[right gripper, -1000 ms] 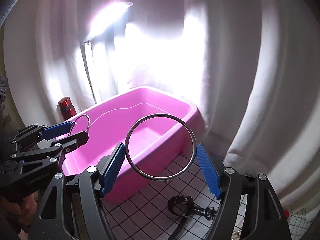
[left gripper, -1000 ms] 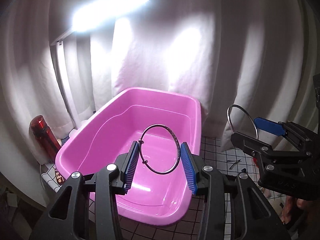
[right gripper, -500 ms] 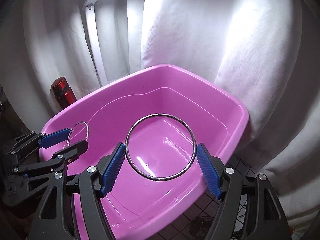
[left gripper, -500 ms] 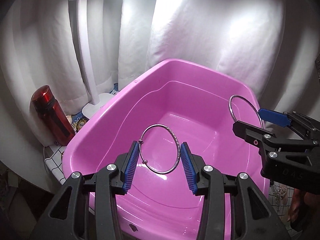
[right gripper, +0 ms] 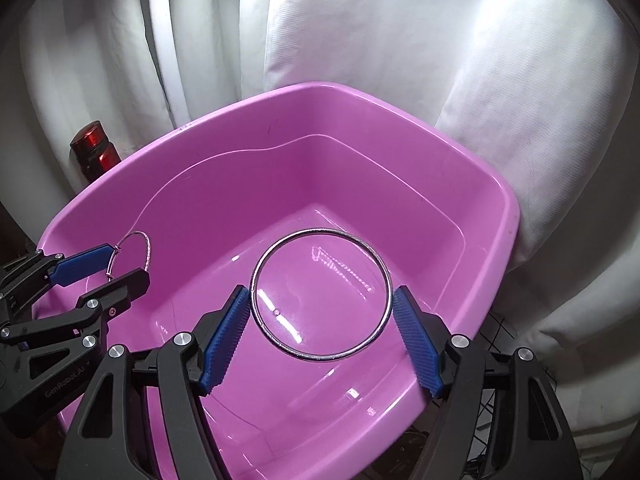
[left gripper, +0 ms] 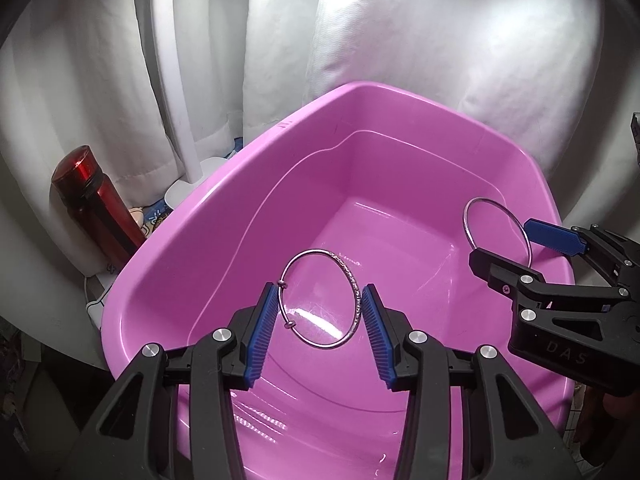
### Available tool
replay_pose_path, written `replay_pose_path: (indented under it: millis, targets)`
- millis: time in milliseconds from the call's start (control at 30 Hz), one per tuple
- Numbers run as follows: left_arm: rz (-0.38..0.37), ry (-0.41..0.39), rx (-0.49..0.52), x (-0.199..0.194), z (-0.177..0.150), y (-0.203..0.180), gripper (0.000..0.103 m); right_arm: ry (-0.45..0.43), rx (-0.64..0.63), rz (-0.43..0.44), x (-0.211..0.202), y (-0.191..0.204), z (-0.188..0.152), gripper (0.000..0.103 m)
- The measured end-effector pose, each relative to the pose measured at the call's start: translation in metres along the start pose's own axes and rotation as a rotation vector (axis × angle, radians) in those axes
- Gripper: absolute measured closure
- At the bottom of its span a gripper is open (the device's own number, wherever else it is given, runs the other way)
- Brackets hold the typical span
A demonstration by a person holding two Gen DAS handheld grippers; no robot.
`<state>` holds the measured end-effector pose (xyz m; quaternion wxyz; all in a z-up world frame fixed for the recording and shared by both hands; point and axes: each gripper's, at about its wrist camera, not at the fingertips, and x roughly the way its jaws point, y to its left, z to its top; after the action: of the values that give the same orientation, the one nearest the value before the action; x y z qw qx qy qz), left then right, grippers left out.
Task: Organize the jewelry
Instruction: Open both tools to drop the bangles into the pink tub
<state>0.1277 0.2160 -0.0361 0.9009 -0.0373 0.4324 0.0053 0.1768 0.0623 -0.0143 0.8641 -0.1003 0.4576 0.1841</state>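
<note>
White curtain [left gripper: 440, 60] backdrop, brightly lit from above

The curtain hangs in folds behind everything. A white lamp post [left gripper: 176, 92] rises to a round base [left gripper: 188, 192] at the left, near a red bottle [left gripper: 96, 208]. A white grid-tiled surface [right gripper: 504, 328] shows at the lower right.

White grid-patterned tabletop [right gripper: 505, 330], pink plastic basin [right gripper: 496, 200] on it, 1 red bottle [left gripper: 94, 204] beside basin

Thin beaded bangle [left gripper: 320, 298]: you hold it upright over the pink tub's [left gripper: 248, 152] near-left floor.
Plain thick bangle [right gripper: 320, 294]: level, above its near-right floor.
</note>
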Motion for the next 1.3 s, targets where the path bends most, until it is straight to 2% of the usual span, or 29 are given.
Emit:
replay_pose_path:
  millis: [67,133,167,200,300,667,1300]
  targets:
    - [0.003,-0.002,0.000,-0.001,0.000,0.000,0.059,0.005,-0.006,-0.008,0.002,0.001,0.001,0.032]
    - [0.016,-0.014,0.008,-0.004,0.000,-0.001,0.047,0.009,-0.010,-0.013,0.004,0.002,0.001,0.032]
    - [0.032,-0.024,0.008,-0.006,0.000,-0.001,0.027,0.010,-0.012,-0.017,0.004,0.002,0.001,0.031]
    - [0.028,-0.037,-0.001,-0.009,-0.001,0.001,0.021,0.009,-0.015,-0.023,0.005,0.002,0.001,0.031]
    - [0.031,-0.036,-0.021,-0.011,0.000,0.006,0.014,-0.001,-0.017,-0.040,0.003,0.002,0.002,0.031]
    - [0.082,-0.034,-0.080,-0.024,-0.002,0.019,0.009,-0.045,0.013,-0.047,-0.014,-0.002,-0.001,0.031]
    - [0.087,-0.073,-0.064,-0.059,-0.010,0.001,0.008,-0.114,0.067,-0.044,-0.052,-0.010,-0.022,0.031]
